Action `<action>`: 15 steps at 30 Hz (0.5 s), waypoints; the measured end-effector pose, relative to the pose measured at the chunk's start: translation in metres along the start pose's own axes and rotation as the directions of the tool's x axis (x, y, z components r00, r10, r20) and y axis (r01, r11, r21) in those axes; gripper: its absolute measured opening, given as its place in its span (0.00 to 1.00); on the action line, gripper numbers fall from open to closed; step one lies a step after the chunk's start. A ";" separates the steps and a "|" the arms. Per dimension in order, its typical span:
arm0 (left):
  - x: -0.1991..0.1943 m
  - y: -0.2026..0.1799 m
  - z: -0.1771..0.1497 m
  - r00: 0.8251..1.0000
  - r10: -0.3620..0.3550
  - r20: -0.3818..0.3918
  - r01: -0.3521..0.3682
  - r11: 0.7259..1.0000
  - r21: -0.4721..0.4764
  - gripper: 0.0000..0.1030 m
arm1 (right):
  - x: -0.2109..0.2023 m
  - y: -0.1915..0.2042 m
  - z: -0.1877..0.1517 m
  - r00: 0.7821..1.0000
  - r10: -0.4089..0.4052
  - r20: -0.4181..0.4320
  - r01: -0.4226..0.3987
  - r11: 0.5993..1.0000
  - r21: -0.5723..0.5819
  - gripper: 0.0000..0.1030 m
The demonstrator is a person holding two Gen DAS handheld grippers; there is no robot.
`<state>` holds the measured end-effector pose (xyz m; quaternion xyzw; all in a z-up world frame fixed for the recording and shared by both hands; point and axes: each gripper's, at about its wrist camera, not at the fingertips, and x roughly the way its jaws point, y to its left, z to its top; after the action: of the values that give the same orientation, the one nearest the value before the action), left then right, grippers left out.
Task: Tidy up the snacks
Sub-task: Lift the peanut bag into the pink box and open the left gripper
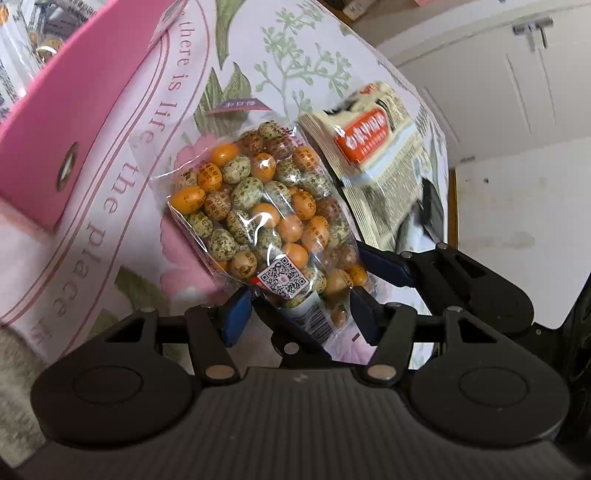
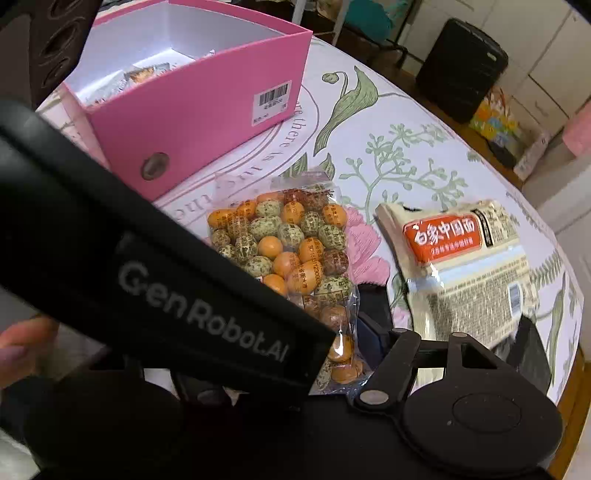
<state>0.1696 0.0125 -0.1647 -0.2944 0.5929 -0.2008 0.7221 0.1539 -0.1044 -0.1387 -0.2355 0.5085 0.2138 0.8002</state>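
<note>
A floral cloth (image 2: 388, 155) printed with green sprigs, pink blooms and curved lettering is covering the counter. Beyond its edge, a black ribbed bin (image 2: 461, 70) is standing on the floor near a colourful patterned box (image 2: 495, 118). White cabinet doors (image 1: 517, 92) with a metal handle (image 1: 533, 31) are showing behind.

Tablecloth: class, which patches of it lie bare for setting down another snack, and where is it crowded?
Bare tablecloth lies beyond the noodle packet, right of the pink box. Crowded: the nut bag lies close to box and packet, with both grippers at its near end.
</note>
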 end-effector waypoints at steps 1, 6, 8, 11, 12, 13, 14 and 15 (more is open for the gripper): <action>-0.004 -0.001 -0.002 1.000 -0.007 -0.006 0.007 1.000 0.005 0.56 | -0.005 0.003 0.000 1.000 -0.004 -0.003 0.004 1.000 0.009 0.72; -0.027 -0.012 -0.019 1.000 -0.018 -0.016 0.019 0.997 0.069 0.56 | -0.035 0.021 -0.008 0.999 -0.049 0.019 0.049 0.999 0.017 0.71; -0.037 -0.015 -0.024 1.000 -0.022 -0.014 0.023 0.996 0.088 0.56 | -0.045 0.028 -0.012 0.998 -0.062 0.028 0.061 0.998 0.028 0.71; -0.056 -0.022 -0.033 1.000 -0.016 0.007 0.015 0.991 0.133 0.56 | -0.062 0.036 -0.015 0.996 -0.081 0.048 0.077 0.995 0.068 0.71; -0.064 -0.024 -0.035 1.000 -0.018 0.018 0.015 0.989 0.146 0.56 | -0.068 0.039 -0.017 0.994 -0.087 0.064 0.082 0.994 0.073 0.71; -0.071 -0.025 -0.038 0.999 -0.019 0.030 0.014 0.987 0.158 0.56 | -0.073 0.044 -0.016 0.992 -0.095 0.079 0.089 0.993 0.071 0.71; -0.079 -0.027 -0.040 0.999 -0.017 0.043 0.009 0.985 0.173 0.56 | -0.080 0.048 -0.016 0.990 -0.102 0.097 0.095 0.993 0.076 0.71; -0.088 -0.029 -0.043 0.998 -0.013 0.057 0.002 0.983 0.186 0.56 | -0.085 0.051 -0.017 0.988 -0.103 0.113 0.094 0.992 0.083 0.71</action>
<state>0.1106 0.0393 -0.0858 -0.2338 0.5493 -0.2492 0.7626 0.0790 -0.0821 -0.0757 -0.2164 0.4564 0.1675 0.8467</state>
